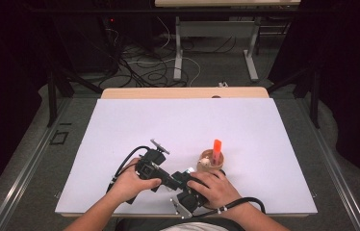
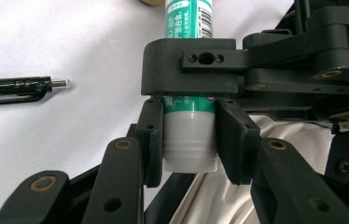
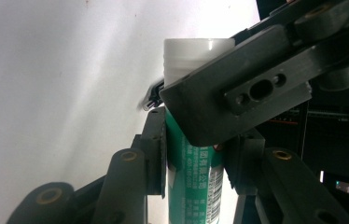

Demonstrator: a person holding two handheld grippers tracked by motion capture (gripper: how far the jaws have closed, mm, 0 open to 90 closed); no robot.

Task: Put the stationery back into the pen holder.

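Both grippers pinched 1 smooth green glue stick (image 2: 189, 28): left gripper (image 2: 189, 140) on its ribbed white cap (image 2: 189, 149), right gripper (image 3: 193, 158) on the printed barrel. The left gripper view caught a black pen (image 2: 14, 88) lying on the white table (image 2: 46, 42); the high view had a tan cup (image 1: 211, 162) holding an orange marker (image 1: 216, 146).

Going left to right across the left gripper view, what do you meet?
Black pen lying on the white table → left tongs closed on the white cap of the green-and-white glue stick → right tongs' black linkage.
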